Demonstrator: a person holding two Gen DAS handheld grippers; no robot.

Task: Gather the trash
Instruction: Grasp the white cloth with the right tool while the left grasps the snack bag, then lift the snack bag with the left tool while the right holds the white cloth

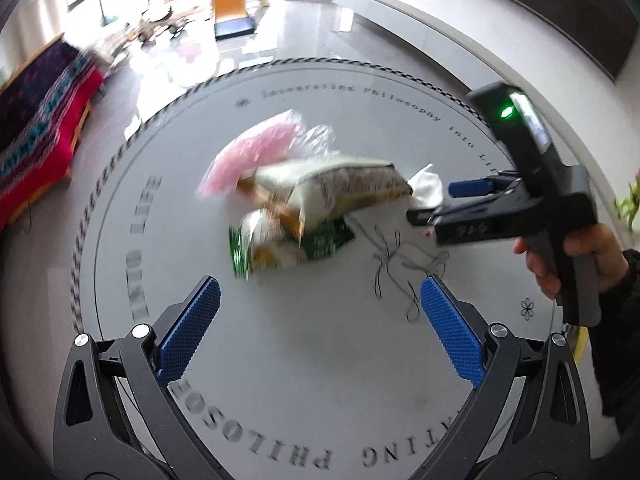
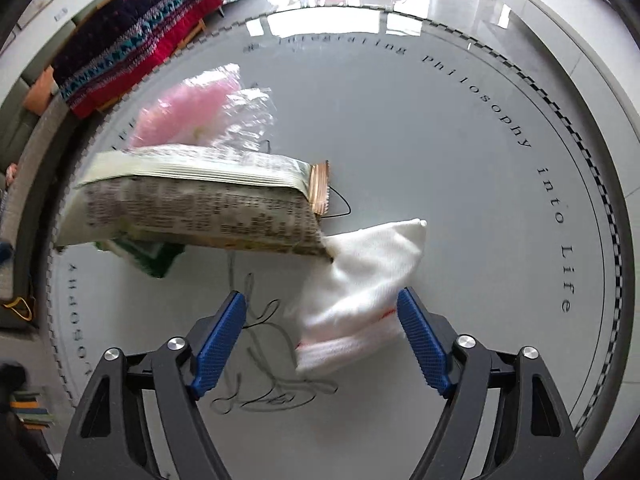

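Note:
On the round white table lies a heap of trash: a pink plastic bag, a pale printed packet on top, a green packet under it, a white folded cloth and loose dark thread. My left gripper hangs open in front of the heap, with nothing between its fingers. My right gripper is open, pointing steeply down. The white cloth lies between its fingers, close against the right pad and clear of the left one. The printed packet and thread lie beside it.
A person's hand holds the right gripper at the table's right side. A sofa with a red patterned blanket stands beyond the table's left edge. An orange slide toy sits far back on the glossy floor.

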